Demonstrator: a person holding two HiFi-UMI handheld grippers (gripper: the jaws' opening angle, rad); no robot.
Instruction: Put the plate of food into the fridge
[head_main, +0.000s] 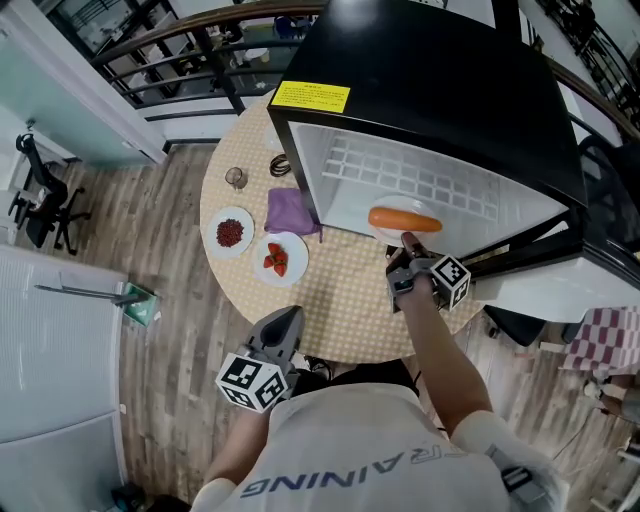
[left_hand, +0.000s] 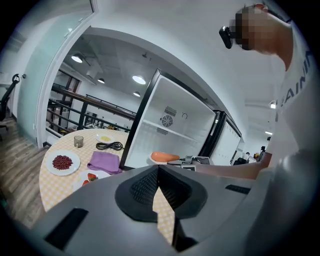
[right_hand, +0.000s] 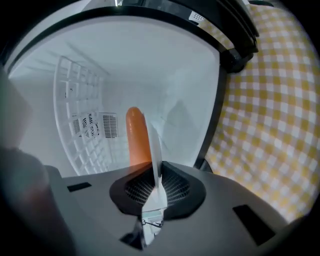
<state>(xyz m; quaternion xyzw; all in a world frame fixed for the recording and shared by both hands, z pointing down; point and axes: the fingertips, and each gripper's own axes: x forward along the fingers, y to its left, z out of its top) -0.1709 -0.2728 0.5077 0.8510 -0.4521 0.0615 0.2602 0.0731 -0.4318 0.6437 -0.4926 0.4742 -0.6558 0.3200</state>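
The right gripper (head_main: 406, 248) is nearly closed, its jaws clamped on the near rim of the white plate (head_main: 385, 236), which carries a single carrot (head_main: 405, 219). In the right gripper view the plate (right_hand: 156, 147) shows edge-on, running out from between the jaws of the gripper (right_hand: 154, 192), with the carrot (right_hand: 136, 135) lying against one face of it. The plate reaches straight ahead of this gripper into the mouth of the open fridge (head_main: 430, 90), whose white interior (right_hand: 75, 95) fills the space beyond. In the head view the carrot's long axis lies crosswise to the gripper's line. I cannot tell whether the plate already rests on the fridge floor.

The coming move, as I judge it, is a push forward along the gripper's own line until the whole plate is past the sill, keeping it level so that the carrot does not roll off.

The left gripper (head_main: 288, 318) hangs back by the person's body, over the near edge of the checked surface (head_main: 340, 295), well behind the plate. Its jaws (left_hand: 159, 192) are closed and hold nothing.
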